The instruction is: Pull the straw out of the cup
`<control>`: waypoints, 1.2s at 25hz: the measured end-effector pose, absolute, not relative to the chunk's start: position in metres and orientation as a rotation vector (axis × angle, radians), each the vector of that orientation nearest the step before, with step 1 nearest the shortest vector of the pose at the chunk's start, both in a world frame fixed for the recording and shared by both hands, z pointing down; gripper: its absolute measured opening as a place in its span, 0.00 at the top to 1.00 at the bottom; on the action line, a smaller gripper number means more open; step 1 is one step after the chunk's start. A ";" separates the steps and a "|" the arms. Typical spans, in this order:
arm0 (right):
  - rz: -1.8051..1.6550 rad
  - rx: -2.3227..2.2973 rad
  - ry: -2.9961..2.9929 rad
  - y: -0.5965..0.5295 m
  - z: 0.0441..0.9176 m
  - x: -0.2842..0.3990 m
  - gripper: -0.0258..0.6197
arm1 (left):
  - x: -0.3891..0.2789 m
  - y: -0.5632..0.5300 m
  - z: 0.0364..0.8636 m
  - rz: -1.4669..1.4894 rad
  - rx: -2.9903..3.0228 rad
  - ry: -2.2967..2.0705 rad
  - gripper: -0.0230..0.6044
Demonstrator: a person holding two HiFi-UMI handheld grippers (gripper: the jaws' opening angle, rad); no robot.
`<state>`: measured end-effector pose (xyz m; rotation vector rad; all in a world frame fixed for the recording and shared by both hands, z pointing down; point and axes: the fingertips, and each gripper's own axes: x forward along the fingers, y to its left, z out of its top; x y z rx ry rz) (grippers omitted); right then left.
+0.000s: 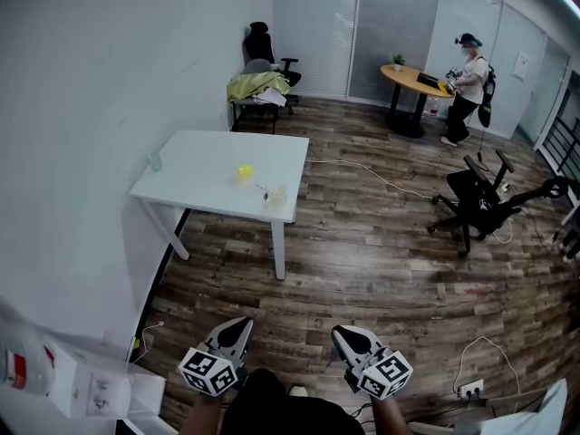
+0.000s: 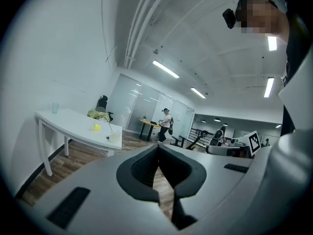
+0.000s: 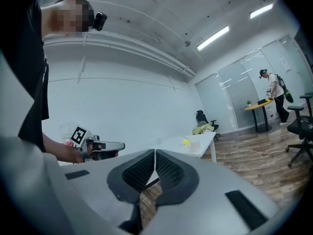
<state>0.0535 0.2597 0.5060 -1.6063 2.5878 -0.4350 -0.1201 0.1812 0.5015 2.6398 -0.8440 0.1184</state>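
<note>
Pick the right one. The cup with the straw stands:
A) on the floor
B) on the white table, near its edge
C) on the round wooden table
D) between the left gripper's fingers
B: the cup stands on the white table, close to the table's near edge, with a small yellow object just behind it.
</note>
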 end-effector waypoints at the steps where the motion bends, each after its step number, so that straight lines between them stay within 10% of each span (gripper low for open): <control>1: -0.431 -1.599 2.596 0.260 0.505 0.053 0.92 | -0.119 0.181 0.502 0.119 2.639 -0.845 0.94; 30: -0.430 -1.667 2.578 0.076 0.508 0.051 0.93 | -0.104 -0.006 0.520 0.113 2.645 -0.788 0.94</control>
